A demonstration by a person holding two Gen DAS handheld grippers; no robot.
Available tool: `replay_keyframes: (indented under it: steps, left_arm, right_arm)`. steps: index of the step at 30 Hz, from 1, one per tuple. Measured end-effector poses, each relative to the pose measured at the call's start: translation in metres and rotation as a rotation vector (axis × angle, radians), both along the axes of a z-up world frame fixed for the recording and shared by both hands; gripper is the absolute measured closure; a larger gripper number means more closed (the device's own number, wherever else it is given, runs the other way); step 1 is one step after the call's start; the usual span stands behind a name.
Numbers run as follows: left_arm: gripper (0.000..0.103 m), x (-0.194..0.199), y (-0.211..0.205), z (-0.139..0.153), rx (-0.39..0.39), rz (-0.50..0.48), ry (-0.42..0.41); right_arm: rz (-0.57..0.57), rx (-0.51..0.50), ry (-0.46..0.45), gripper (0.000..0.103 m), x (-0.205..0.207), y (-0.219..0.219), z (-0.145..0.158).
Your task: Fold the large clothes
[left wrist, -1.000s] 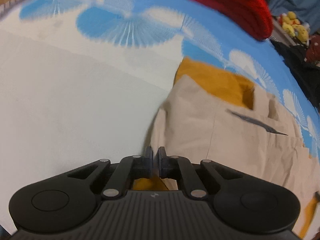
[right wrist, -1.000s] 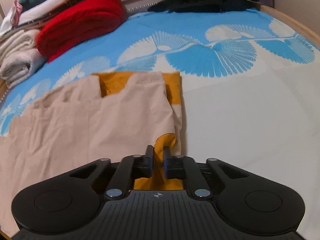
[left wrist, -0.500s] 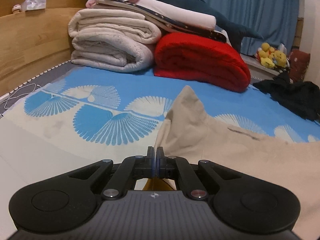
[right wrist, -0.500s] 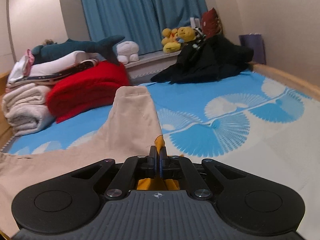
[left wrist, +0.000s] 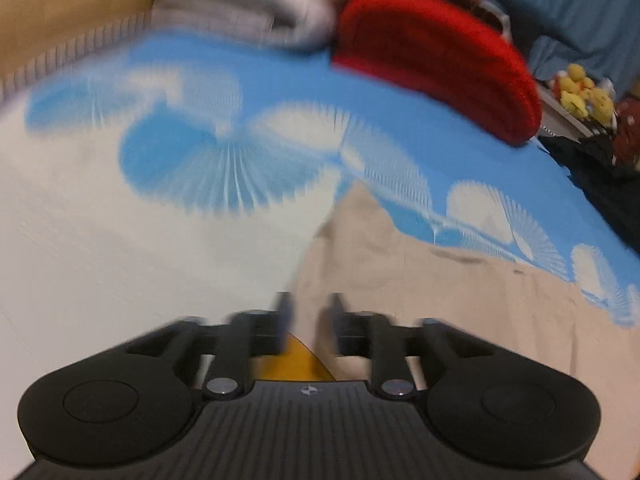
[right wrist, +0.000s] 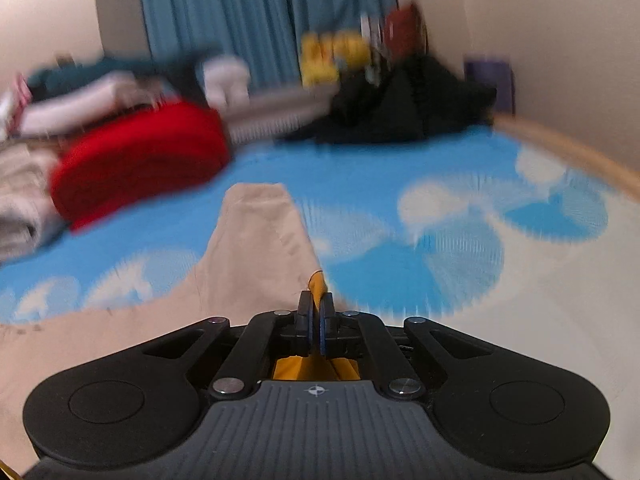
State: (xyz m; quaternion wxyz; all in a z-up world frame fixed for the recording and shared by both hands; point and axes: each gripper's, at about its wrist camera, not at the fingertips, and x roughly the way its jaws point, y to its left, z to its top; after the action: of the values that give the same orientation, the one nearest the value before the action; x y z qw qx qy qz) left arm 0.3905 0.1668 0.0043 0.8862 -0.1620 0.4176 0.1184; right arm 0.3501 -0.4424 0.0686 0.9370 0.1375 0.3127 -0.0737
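We are in a bedroom at home. A bed sheet (right wrist: 400, 264) printed with blue and white fans fills our view, edged by a wooden bed frame (right wrist: 568, 152) at two o'clock. At ten o'clock a rolled red blanket (right wrist: 140, 168) lies beside stacked pale bedding (left wrist: 256, 4). Blue curtains (right wrist: 240, 12) hang at twelve o'clock, with yellow plush toys (left wrist: 584, 96) on a ledge and a heap of dark clothes (right wrist: 400, 108) nearby.

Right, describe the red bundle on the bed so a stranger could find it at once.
Start at the bed's blue sheet with white fan shapes and look to its far end, below the blue curtain. There the thick rolled red blanket lies beside the pale folded towels. It is the only bright red thing in that stack.
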Motion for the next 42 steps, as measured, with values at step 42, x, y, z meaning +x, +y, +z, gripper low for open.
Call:
replay_keyframes:
  steps: [42]
  left_arm:
    - [0.058,0.015,-0.142,-0.032,0.12,-0.449,0.013]
  right_arm:
    - [0.318,-0.01,0.264,0.077,0.018,0.065,-0.057]
